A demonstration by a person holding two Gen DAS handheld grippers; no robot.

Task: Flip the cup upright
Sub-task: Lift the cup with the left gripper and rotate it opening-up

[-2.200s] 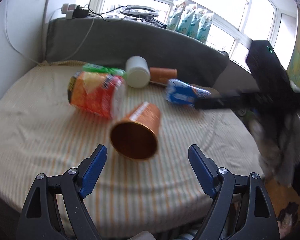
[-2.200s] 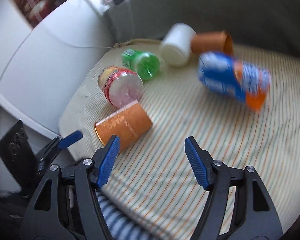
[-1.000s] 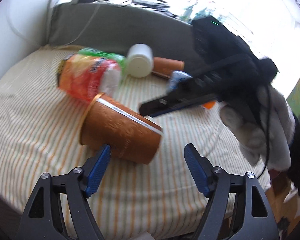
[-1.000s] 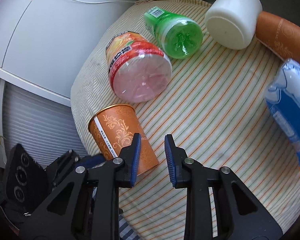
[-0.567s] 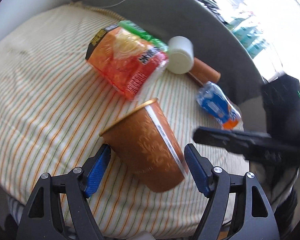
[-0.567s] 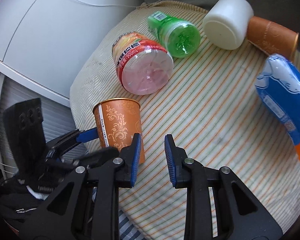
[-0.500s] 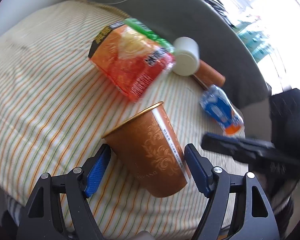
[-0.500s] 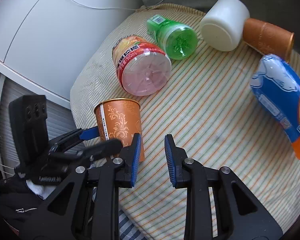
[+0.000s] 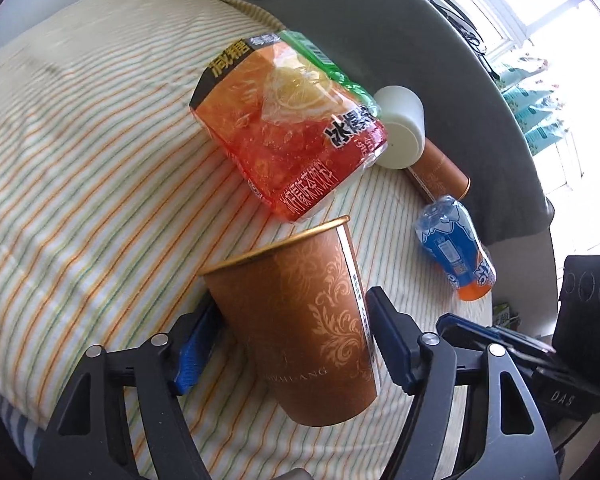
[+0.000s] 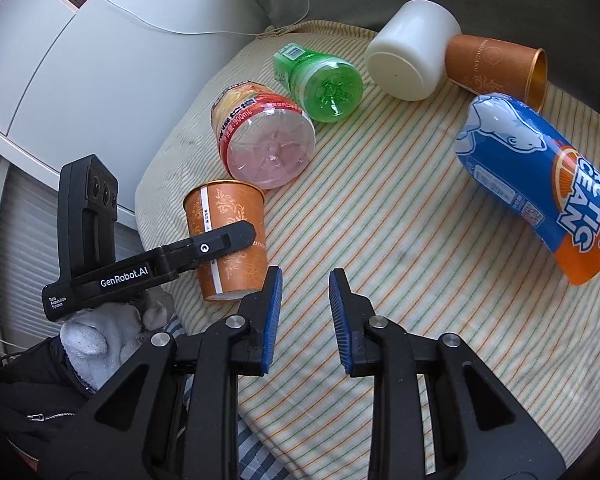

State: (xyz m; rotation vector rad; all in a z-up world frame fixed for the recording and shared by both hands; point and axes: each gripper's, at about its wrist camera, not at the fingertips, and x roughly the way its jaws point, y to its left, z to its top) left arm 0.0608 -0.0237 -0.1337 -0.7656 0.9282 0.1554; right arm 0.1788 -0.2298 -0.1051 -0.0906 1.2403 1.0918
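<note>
Cup held upright at cloth edge

Cup (image 9: pixel 300 320): orange paper, gold rim, mouth up, standing near the front left edge of the striped cloth (image 9: pixel 80 160), just in front of the red tea bottle (image 9: pixel 288 128).
Left gripper (image 9: pixel 290 344): jaws closed on the cup's lower wall, 1 blue pad on each side, touching.
Right gripper (image 10: pixel 305 300): jaws narrowly parted, holding nothing, just right of the cup and apart from it.
Red tea bottle: on its side, base toward the right wrist camera.
Green bottle (image 10: pixel 320 80): on its side, beside the red one.
White cup (image 10: pixel 412 52): on its side, touching a second orange cup (image 10: pixel 496 68), also lying down.
Blue bottle (image 10: pixel 540 188): on its side, well right.
</note>
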